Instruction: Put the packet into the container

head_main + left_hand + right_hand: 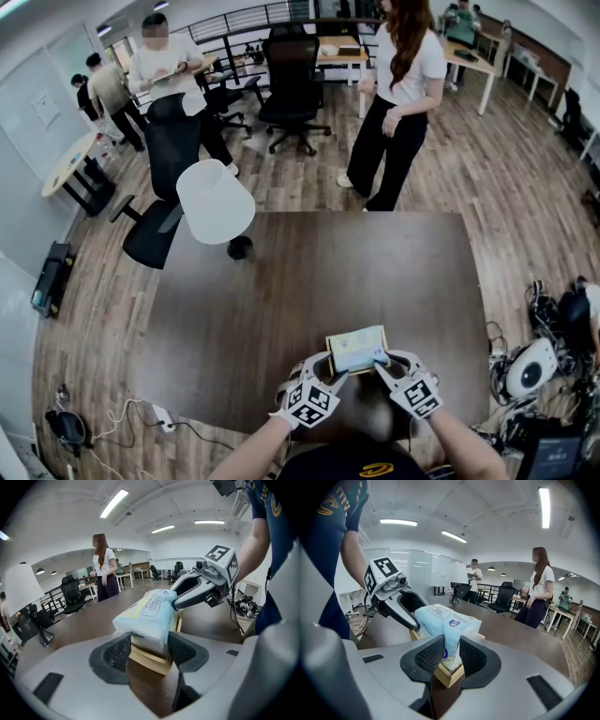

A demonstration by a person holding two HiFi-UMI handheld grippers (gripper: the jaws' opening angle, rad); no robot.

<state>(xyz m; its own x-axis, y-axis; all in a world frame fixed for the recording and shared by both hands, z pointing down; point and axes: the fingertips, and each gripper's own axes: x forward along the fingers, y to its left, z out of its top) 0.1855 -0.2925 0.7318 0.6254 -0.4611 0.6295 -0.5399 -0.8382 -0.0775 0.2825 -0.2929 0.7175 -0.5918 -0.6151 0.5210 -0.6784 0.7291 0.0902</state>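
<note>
packet (147, 613) on container (149, 662) — table (281, 300) near edge | left claw (146, 649) at its left | right claw (451, 654) at its right

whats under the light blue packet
A shallow light wooden box on the dark brown table sits right under the light blue plastic packet; only its rim and near corners show. The packet covers the box's inside, so any contents cannot be seen.
</note>
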